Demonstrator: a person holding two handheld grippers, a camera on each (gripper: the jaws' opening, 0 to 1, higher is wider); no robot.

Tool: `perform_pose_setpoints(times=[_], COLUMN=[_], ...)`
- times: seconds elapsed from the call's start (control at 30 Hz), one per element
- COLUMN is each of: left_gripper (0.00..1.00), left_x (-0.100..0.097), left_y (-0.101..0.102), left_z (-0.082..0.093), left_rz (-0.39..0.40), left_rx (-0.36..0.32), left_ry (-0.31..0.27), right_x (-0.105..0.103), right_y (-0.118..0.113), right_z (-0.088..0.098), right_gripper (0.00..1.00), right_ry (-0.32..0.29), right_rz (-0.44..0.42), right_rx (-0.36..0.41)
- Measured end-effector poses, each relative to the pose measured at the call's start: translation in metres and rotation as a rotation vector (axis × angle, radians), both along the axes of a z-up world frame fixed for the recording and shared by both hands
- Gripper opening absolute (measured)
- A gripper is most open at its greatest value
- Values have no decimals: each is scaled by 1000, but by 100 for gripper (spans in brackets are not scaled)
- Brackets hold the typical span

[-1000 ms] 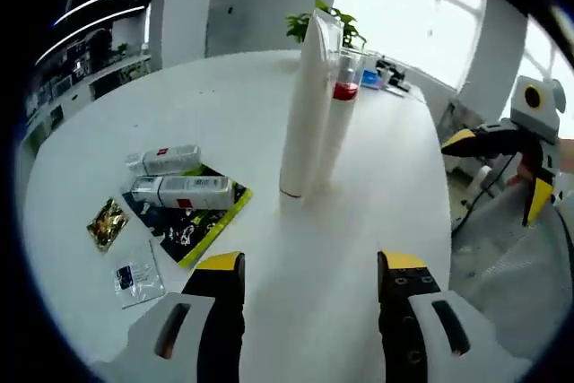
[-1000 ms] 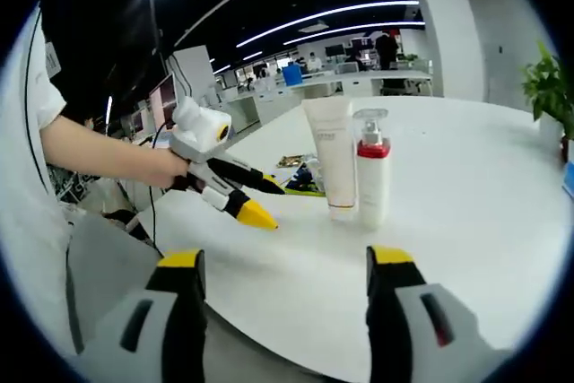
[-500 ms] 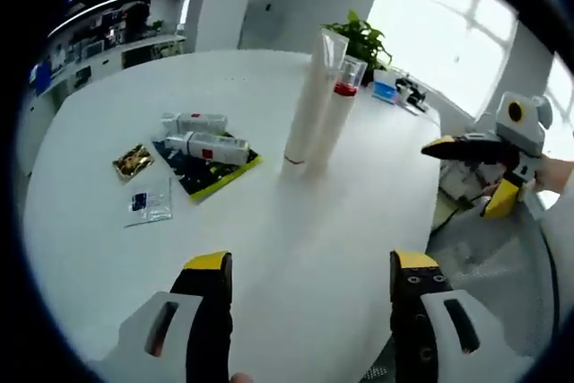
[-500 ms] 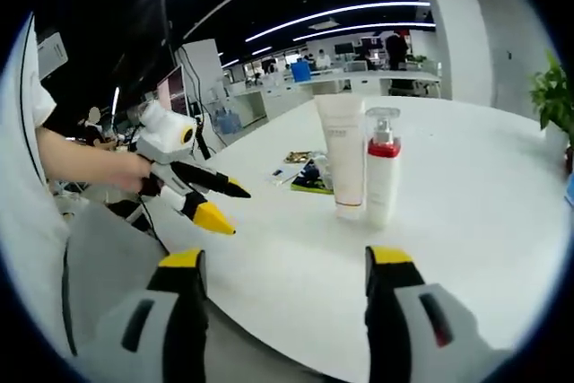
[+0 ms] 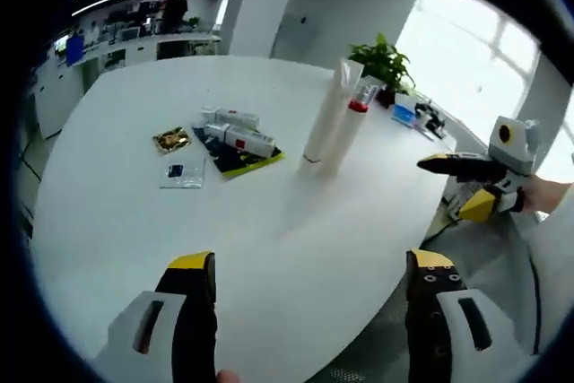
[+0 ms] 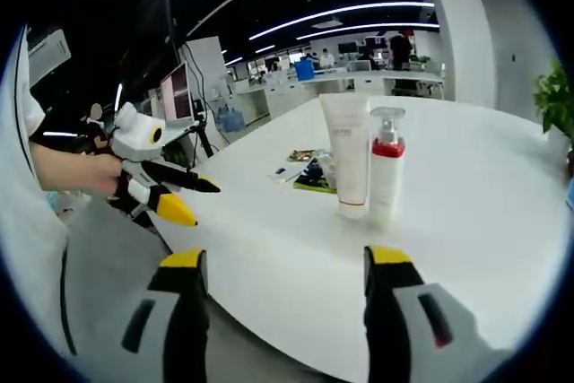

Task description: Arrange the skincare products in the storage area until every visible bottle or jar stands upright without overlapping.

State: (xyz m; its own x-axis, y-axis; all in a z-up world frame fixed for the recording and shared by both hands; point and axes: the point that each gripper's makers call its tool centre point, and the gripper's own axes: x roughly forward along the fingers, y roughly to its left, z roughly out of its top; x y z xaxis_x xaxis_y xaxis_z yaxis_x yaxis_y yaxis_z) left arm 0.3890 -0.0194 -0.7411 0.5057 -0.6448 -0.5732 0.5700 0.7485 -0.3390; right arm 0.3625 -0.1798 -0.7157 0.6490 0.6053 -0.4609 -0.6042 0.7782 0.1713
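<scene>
A tall white tube (image 5: 325,112) (image 6: 347,156) stands upright on the round white table (image 5: 269,230) (image 6: 466,195). Touching it or just beside it stands a clear pump bottle with a red band (image 5: 352,125) (image 6: 387,165). Two small white bottles (image 5: 240,132) lie flat on a dark and yellow leaflet (image 5: 235,157). My left gripper (image 5: 309,284) is open, back from the table's edge; it appears at the left of the right gripper view (image 6: 179,199). My right gripper (image 6: 285,268) is open with nothing between its fingers; it appears at the right of the left gripper view (image 5: 453,187).
A gold sachet (image 5: 171,140) and a clear sachet (image 5: 183,173) lie left of the leaflet. A potted plant (image 5: 384,58) and small items (image 5: 414,116) sit at the table's far side. Office desks (image 6: 359,78) stand behind. A person's hand (image 6: 76,172) holds the left gripper.
Both views have pulled back from the table, so the tube and bottle look smaller. The left gripper has drawn away from the table edge. The products have not moved.
</scene>
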Motion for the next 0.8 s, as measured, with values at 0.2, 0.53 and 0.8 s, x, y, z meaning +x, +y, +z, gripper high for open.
perform_pose_setpoints(times=[0.2,0.53,0.8], left_gripper=[91,97,97], left_x=[-7,-22,-24], left_y=[17,44,56], left_z=[10,16,27], left_rz=[58,132,171], left_rx=[2,15,19], left_ry=[-26,-46,-68], right_x=[0,0,0], right_y=[0,-1,-1], right_z=[-1,-1,-1], right_gripper=[71,70,70], right_ry=[-1,-9,-11], right_rz=[4,0,2], right_rx=[-7,-14,-24])
